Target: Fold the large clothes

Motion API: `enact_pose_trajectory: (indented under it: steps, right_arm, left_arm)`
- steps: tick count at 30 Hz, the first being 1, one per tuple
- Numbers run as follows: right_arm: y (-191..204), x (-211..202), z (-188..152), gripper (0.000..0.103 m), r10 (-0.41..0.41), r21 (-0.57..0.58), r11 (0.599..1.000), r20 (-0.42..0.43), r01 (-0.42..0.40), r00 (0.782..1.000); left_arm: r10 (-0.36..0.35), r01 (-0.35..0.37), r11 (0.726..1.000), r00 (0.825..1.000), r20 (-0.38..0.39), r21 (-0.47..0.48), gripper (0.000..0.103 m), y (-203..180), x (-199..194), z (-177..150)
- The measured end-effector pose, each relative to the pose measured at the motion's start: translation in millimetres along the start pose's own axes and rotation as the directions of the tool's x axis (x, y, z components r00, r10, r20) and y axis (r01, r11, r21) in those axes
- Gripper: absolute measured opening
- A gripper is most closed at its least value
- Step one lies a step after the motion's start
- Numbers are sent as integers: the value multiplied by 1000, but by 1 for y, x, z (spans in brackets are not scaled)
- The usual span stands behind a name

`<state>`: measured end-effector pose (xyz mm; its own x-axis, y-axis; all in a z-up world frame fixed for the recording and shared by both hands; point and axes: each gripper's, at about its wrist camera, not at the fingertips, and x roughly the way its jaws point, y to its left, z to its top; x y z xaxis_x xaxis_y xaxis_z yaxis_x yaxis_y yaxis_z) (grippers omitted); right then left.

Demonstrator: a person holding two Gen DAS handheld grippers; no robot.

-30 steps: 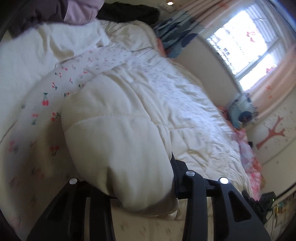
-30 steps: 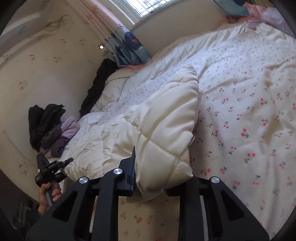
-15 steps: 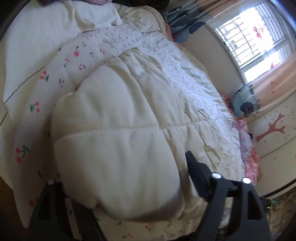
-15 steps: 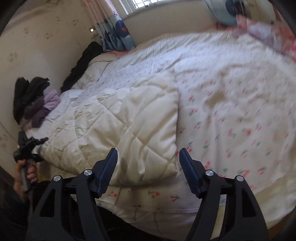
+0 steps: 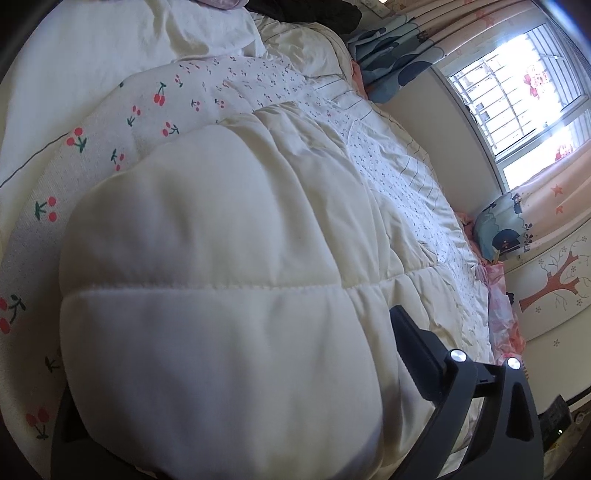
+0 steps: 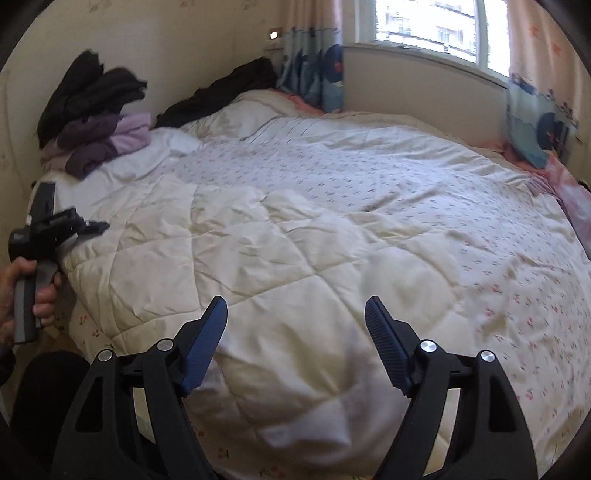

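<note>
The cream quilted padded garment (image 6: 258, 258) lies spread across the near half of the bed, on top of a white bedsheet printed with red cherries (image 6: 498, 295). Its stitched panels form a diamond pattern in the right wrist view. In the left wrist view a thick rounded end of the garment (image 5: 221, 314) fills most of the frame and bulges between the fingers of the left gripper (image 5: 229, 398).

Left gripper: jaws opening, spread wide. The right finger (image 5: 417, 354) stands just beside the fabric; the left finger is almost hidden behind the bulge, so contact on that side cannot be determined. The pads do not clamp the fabric. In the right wrist view the same gripper (image 6: 55, 225) appears at the left edge of the bed, held in a person's hand (image 6: 22, 291).

Right gripper (image 6: 295, 314): jaws opening. Both blue-faced fingers (image 6: 207, 339) are apart from each other, above the near edge of the garment, with nothing pinched between them.

At the far left corner of the bed lies a pile of dark and purple clothes (image 6: 96, 122). A black garment (image 6: 221, 92) lies along the head of the bed. A window with patterned curtains (image 6: 424, 22) is behind the bed.
</note>
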<state>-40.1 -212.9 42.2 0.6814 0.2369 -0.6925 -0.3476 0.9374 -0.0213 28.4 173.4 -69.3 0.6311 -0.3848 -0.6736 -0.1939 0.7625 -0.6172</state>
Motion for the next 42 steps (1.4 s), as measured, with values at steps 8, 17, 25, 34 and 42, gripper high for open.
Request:
enact_pose_trajectory:
  steps: [8,17,25,34,42]
  right_arm:
    - [13,38,-16,80,14,-48,999,-76,-17,997]
    - [28,30,-3,83,-11,-124,992,-46,5,999]
    - [42,37,11,83,11,-151,988,-27,-15,1000]
    - [46,50,21,88,8,-166,986,-23,-12,1000]
    - [33,61,30,92,49,-101,993,-41,-53,998]
  left_arm:
    - [-4,4,1000,1000,14,-1,94,1,2,-1]
    - [-13,13,1000,1000,24,-12,95,4,1,-3]
    - [-13,13,1000,1000,24,-12,95,4,2,-3]
    - [-15,15,1000,999,30,-12,95,4,1,-3]
    - [-55,53,998,995,82,38,61,-7,-10,-5]
